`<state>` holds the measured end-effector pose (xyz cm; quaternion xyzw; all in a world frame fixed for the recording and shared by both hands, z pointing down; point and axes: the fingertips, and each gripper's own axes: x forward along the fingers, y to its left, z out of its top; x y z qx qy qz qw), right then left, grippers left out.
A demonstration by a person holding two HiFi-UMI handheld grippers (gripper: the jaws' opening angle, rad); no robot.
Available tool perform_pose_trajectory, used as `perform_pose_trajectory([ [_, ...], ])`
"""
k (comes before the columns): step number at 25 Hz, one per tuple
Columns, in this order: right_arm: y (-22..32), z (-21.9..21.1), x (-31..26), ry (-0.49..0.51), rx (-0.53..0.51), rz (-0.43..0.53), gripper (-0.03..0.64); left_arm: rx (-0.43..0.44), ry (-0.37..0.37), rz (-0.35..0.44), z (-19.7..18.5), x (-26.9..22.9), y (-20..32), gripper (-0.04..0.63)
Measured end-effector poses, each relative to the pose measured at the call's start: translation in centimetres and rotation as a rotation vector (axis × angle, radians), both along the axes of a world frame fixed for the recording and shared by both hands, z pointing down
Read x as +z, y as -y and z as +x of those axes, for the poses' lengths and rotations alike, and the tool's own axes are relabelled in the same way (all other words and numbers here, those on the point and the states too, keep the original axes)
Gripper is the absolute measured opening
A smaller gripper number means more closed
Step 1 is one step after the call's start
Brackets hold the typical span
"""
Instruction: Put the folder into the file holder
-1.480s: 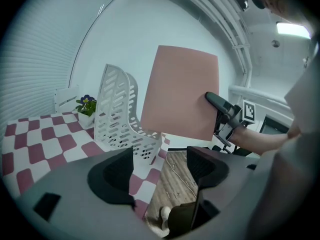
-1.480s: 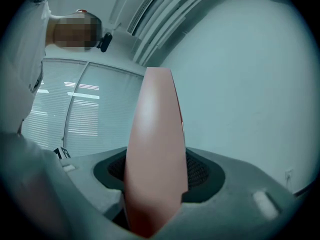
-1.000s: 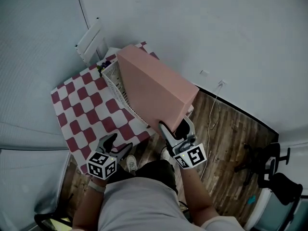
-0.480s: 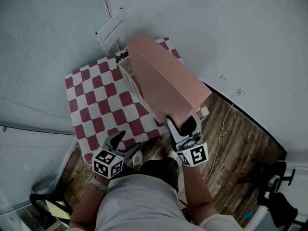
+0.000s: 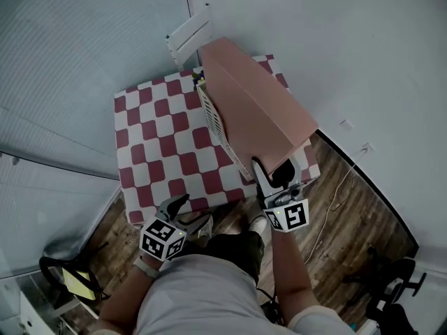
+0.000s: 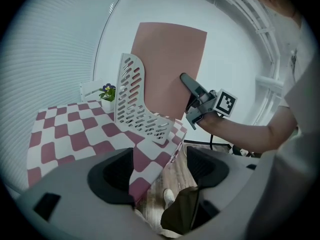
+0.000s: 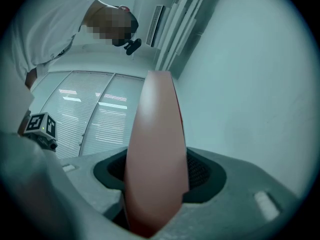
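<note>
A large pink folder [image 5: 255, 114] stands tilted over the right side of a red-and-white checked table [image 5: 164, 145]. My right gripper [image 5: 278, 176] is shut on the folder's near lower edge; in the right gripper view the folder [image 7: 156, 154] fills the space between the jaws. A white slotted file holder [image 5: 218, 128] stands on the table just left of the folder, and in the left gripper view the holder [image 6: 135, 106] stands in front of the folder [image 6: 167, 69]. My left gripper [image 5: 183, 208] is open and holds nothing, near the table's front edge.
A small potted plant [image 6: 106, 91] sits at the table's far side behind the holder. A white radiator [image 5: 188, 32] hangs on the wall beyond the table. Wooden floor [image 5: 349, 208] and a cable lie to the right. The person's legs are below the table edge.
The folder has stayed in the right gripper, tilted over the holder, while the head camera has shifted so the table sits further right in view. The left gripper stays open.
</note>
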<state>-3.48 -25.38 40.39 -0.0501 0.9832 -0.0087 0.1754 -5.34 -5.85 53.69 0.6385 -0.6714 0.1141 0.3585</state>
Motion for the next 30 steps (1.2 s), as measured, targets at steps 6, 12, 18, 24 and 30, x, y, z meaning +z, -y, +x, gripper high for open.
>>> perform_pose_trajectory([
  [6,1.0,-1.4,0.9,0.038,-0.018,-0.031,0.273,-0.021,0.013,-0.044,-0.2,1.1,-1.3,0.333],
  [12,1.1,-2.0,1.7,0.060,-0.022,-0.033,0.275,-0.022,0.021,-0.088,-0.3,2.2,-2.6,0.333],
  [18,0.6,-2.5,3.8,-0.003,-0.012,-0.025,0.279,-0.029,0.006,-0.097,-0.8,2.7,-3.0,0.333],
  [24,1.0,-2.2,5.8,-0.076,-0.004,-0.049,0.287,-0.023,-0.006,-0.102,-0.8,3.2,-2.9,0.333],
  [30,0.8,-2.1,6.8,-0.151,-0.009,-0.011,0.290,-0.018,-0.015,-0.105,-0.8,3.6,-2.9,0.333],
])
